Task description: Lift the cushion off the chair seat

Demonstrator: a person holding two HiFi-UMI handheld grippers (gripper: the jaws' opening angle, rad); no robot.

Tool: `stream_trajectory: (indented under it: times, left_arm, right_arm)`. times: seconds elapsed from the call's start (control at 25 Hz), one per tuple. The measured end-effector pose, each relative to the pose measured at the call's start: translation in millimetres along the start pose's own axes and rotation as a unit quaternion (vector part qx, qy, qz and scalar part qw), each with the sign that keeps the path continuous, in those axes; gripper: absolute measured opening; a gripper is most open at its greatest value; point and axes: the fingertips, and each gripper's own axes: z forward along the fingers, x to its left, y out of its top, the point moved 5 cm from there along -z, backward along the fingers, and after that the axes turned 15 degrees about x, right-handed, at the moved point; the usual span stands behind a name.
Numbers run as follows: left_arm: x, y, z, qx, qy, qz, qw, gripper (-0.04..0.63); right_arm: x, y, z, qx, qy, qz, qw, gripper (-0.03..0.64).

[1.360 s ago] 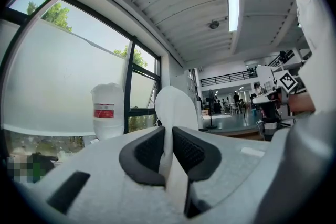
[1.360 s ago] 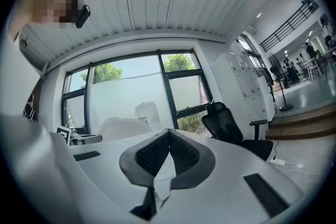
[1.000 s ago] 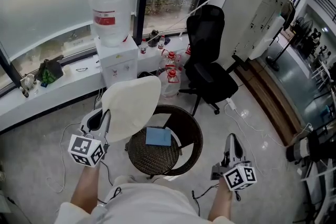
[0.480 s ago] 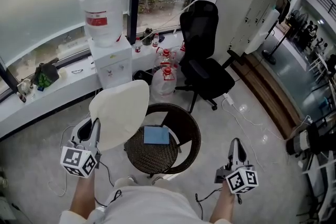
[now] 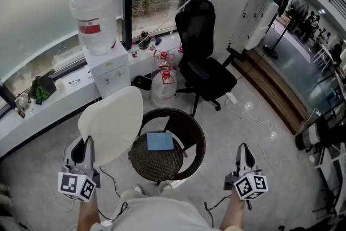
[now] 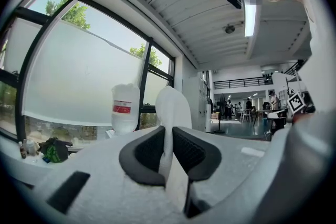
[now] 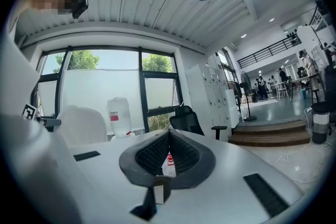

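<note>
Now our left gripper (image 5: 85, 144) pinches the cushion (image 5: 111, 123) at ten o'clock of the chair (image 5: 195, 135); right gripper (image 5: 243, 153) has its jaws pressed together.

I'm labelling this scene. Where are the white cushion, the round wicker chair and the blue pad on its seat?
white cushion (image 5: 111, 123): head view, middle of its face.
wicker chair (image 5: 197, 138): head view, right rim.
blue pad (image 5: 160, 141): head view, its centre.

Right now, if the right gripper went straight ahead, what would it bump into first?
Probably the red-capped water jug, which shows just past the shut right gripper. Nothing nearer shows in that line, but depth is hard to judge.
</note>
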Motion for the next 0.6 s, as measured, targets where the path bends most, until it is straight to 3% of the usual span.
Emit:
stream_trajectory:
  times: [0.6]
  left_arm:
    - [-5, -2, -7, -0.009, -0.021, 0.003, 0.9997, 0.046]
  right_arm:
    - [36, 5, 8, 0.009, 0.041, -0.032, 0.999, 0.002]
